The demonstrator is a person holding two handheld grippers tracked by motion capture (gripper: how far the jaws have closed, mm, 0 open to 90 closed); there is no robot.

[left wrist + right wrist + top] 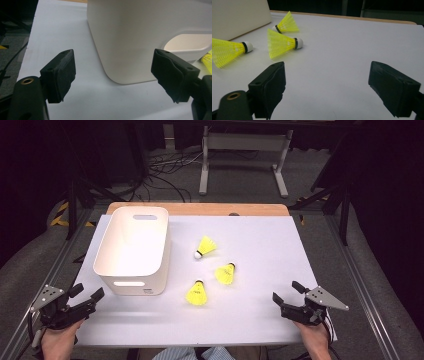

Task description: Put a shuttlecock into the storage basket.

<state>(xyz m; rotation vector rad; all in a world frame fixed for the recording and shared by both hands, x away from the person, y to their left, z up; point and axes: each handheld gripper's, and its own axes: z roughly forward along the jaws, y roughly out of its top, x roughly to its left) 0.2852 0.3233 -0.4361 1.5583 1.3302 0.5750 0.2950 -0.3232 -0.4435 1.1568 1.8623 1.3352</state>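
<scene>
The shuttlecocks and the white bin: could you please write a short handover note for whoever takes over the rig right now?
Left gripper: open, holding nothing, at the near left corner beside the white bin.
Right gripper: open, holding nothing, at the near right edge of the table.
Three yellow shuttlecocks lie on the table right of the bin: the far shuttlecock, the middle shuttlecock and the near shuttlecock.
Done: nothing yet; the bin's visible interior holds no shuttlecock.
Left: probably put all three into the bin, the near one first.

White table surface (280,250), wooden edge (200,209), floor cables (160,175)
</scene>
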